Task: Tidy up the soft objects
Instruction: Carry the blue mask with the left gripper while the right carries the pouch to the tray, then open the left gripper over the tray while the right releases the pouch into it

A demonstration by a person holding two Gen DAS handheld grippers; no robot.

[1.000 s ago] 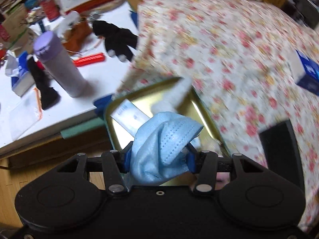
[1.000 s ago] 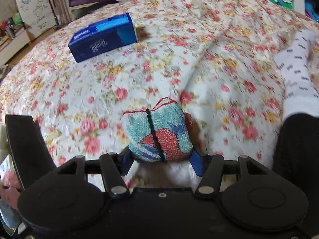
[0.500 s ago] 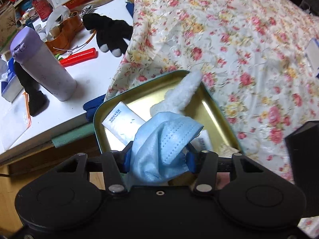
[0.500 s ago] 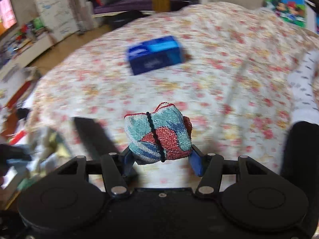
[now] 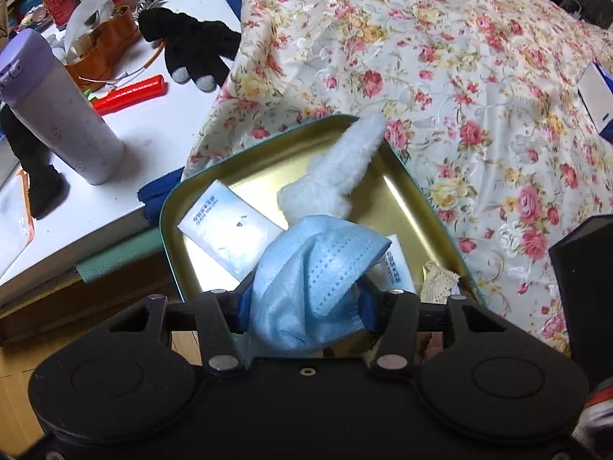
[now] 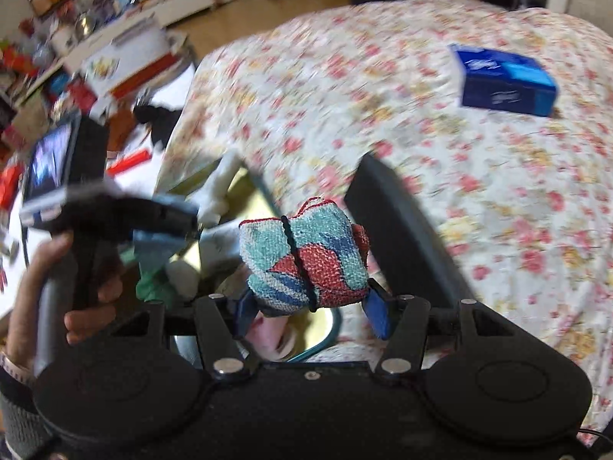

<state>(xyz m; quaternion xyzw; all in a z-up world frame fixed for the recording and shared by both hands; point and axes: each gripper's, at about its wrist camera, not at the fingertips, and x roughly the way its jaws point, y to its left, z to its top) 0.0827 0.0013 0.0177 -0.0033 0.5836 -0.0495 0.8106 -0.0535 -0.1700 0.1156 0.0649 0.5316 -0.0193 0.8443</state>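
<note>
My left gripper point(image 5: 302, 308) is shut on a light blue face mask point(image 5: 310, 280) and holds it over the near part of a gold tin tray point(image 5: 417, 199) on the flowered bedspread. The tray holds a white fluffy piece point(image 5: 337, 176), white packets point(image 5: 226, 226) and a lace piece point(image 5: 438, 281). My right gripper point(image 6: 310, 308) is shut on a rolled teal, red and blue towel point(image 6: 306, 258) tied with a black band, above the tray's near corner point(image 6: 322, 339). The left gripper also shows in the right wrist view point(image 6: 161, 226), blurred.
A white desk point(image 5: 161, 126) left of the bed holds a lilac bottle point(image 5: 57, 111), black gloves point(image 5: 191, 50) and a red tool point(image 5: 130, 94). A blue box point(image 6: 505, 80) lies on the bedspread point(image 6: 498, 191). A black slab point(image 6: 402, 230) stands right of the tray.
The right gripper has swung left from over the bed to above the tray, still holding the towel. The left gripper has settled over the tray with the mask.
</note>
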